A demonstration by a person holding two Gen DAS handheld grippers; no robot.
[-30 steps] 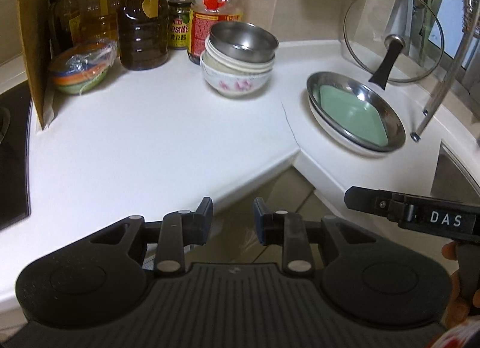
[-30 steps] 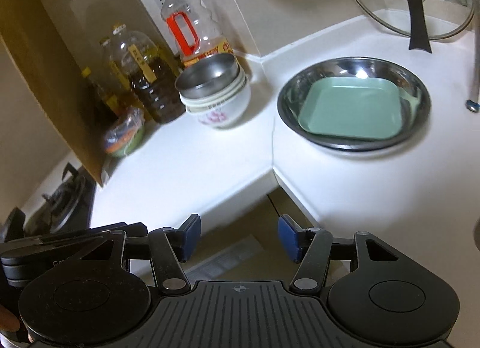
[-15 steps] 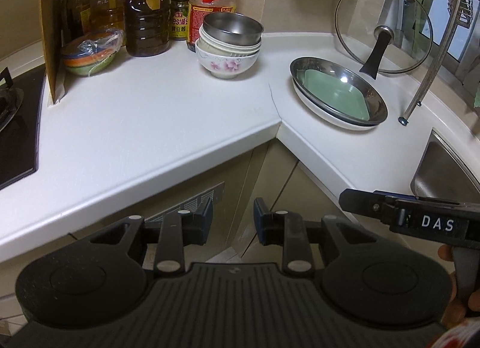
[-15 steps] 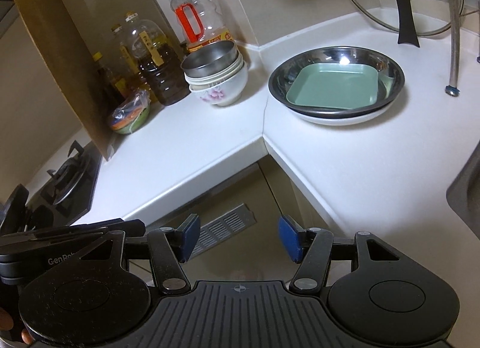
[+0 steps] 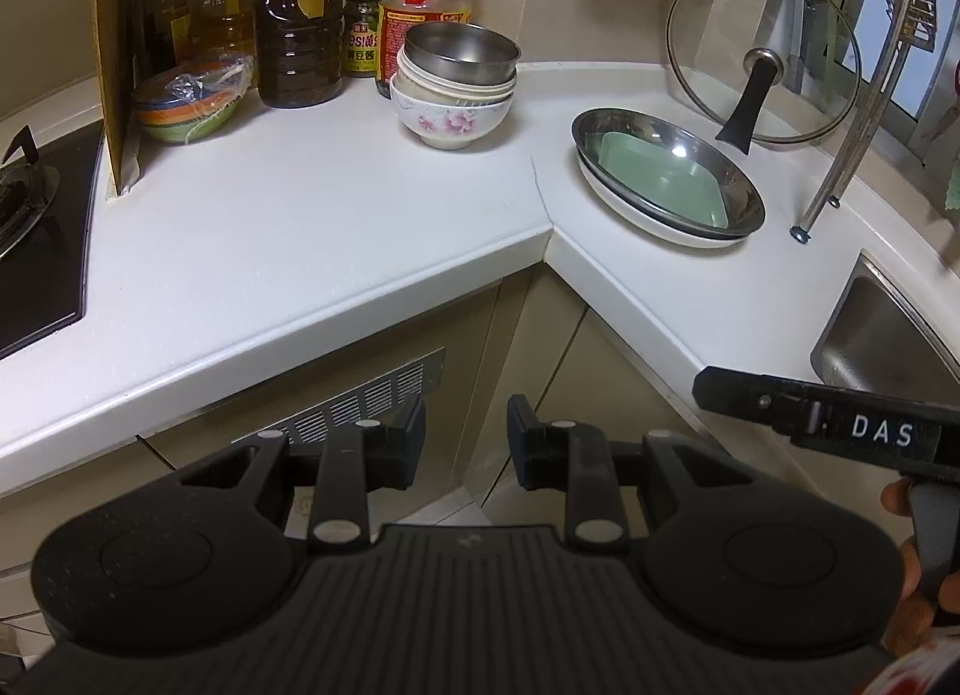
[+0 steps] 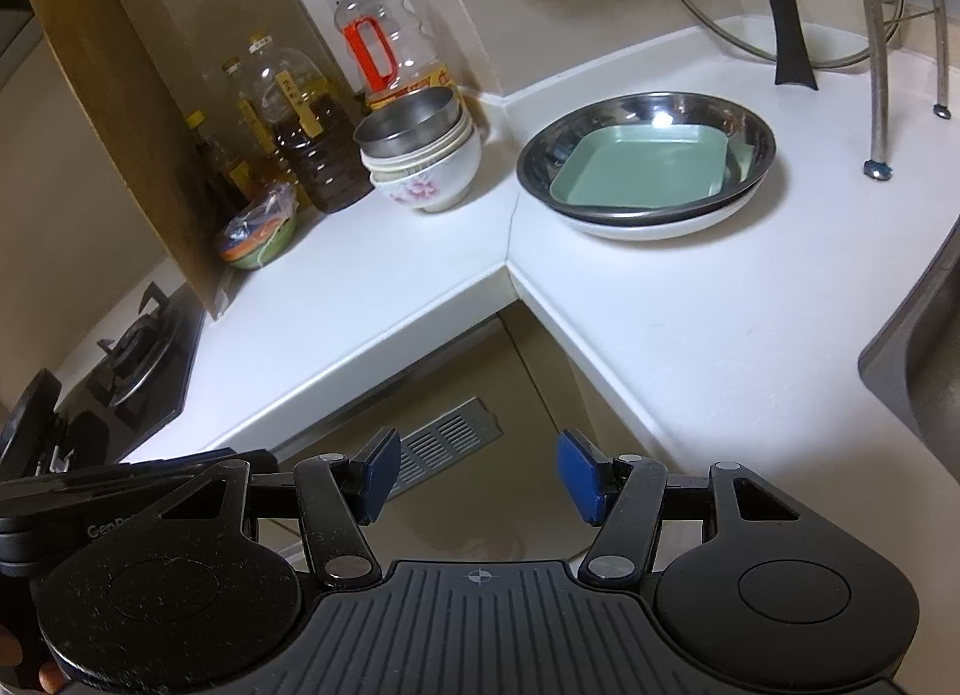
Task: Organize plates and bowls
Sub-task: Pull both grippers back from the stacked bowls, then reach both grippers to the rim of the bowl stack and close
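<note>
A stack of bowls [image 5: 455,86] [image 6: 423,158] stands at the back of the white counter, a steel bowl on top and a floral bowl at the bottom. To its right a stack of plates [image 5: 666,179] [image 6: 648,161] has a green square plate in a steel dish on a white plate. My left gripper [image 5: 465,443] is open and empty, held off the counter over the cabinet corner. My right gripper [image 6: 477,476] is open and empty, also in front of the counter's inner corner. Both are well short of the dishes.
Oil and sauce bottles [image 5: 300,17] stand behind the bowls. A wrapped colourful bowl [image 5: 189,101] sits by a cardboard panel [image 5: 114,53]. A glass lid [image 5: 762,53] leans at the back right. A gas hob [image 6: 138,359] is at left, a sink [image 5: 888,329] at right.
Both grippers have pulled back and away from the counter, so the dishes look smaller and the cabinet front now shows. Both stayed open and empty.
</note>
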